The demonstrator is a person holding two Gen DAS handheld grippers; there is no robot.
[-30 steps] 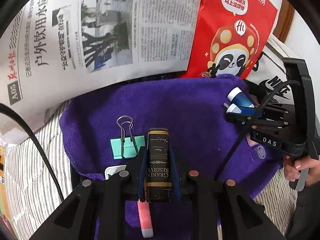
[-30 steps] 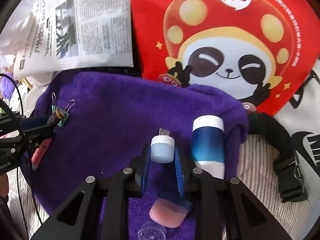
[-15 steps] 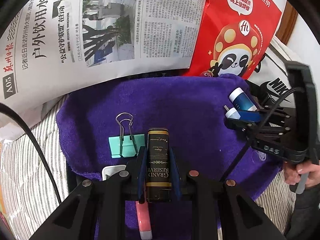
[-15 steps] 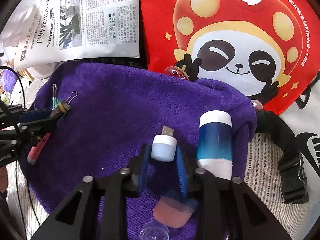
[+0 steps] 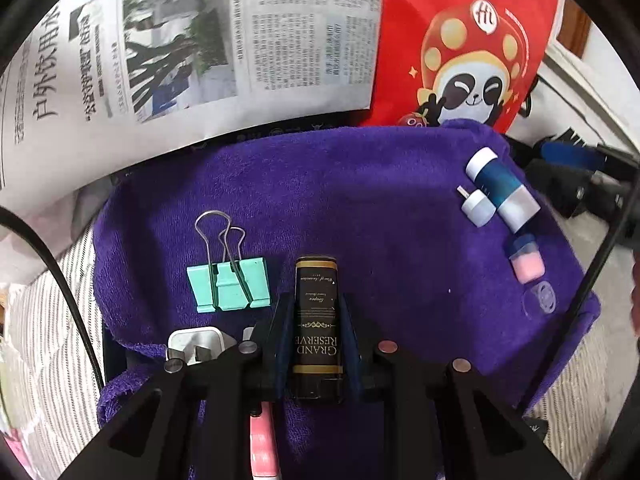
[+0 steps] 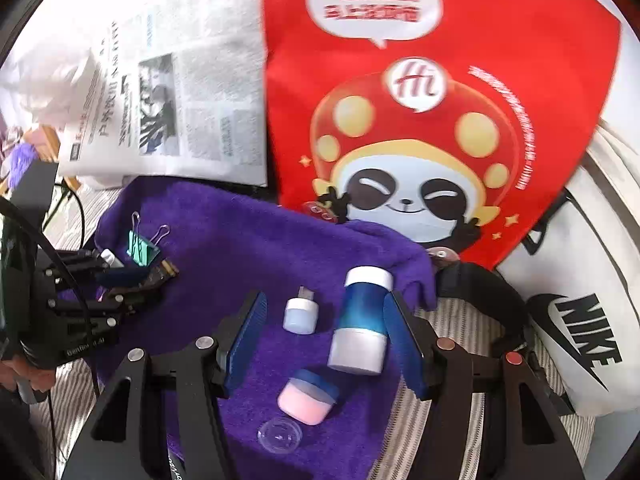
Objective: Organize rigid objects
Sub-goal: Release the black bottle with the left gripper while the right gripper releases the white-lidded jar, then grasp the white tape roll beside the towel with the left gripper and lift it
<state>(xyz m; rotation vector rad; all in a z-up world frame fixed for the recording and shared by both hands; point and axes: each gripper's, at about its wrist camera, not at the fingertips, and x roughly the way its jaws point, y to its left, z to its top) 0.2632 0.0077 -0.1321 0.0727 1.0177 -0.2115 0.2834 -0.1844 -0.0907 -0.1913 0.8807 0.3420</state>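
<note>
My left gripper (image 5: 315, 304) is shut on a black lighter (image 5: 317, 320) labelled Grand Reserve, low over the purple towel (image 5: 360, 208). A teal binder clip (image 5: 230, 284) lies just left of it. My right gripper (image 6: 326, 310) is open and raised above the towel (image 6: 248, 248). A small white USB stick (image 6: 300, 314) and a blue bottle with white caps (image 6: 362, 324) lie on the towel between its jaws. The stick (image 5: 476, 206) and bottle (image 5: 500, 190) also show at the right in the left wrist view.
A pink jar (image 6: 308, 398) and a clear lid (image 6: 279, 436) lie near the towel's front edge. A white plug (image 5: 196, 346) and a pink item (image 5: 262, 448) sit under my left gripper. A newspaper (image 5: 180, 48), a red panda bag (image 6: 420, 120) and a white Nike bag (image 6: 580, 320) ring the towel.
My right gripper has opened, let go of the USB stick and pulled back and up. The stick now lies on the towel beside the bottle. My left gripper still holds the lighter.
</note>
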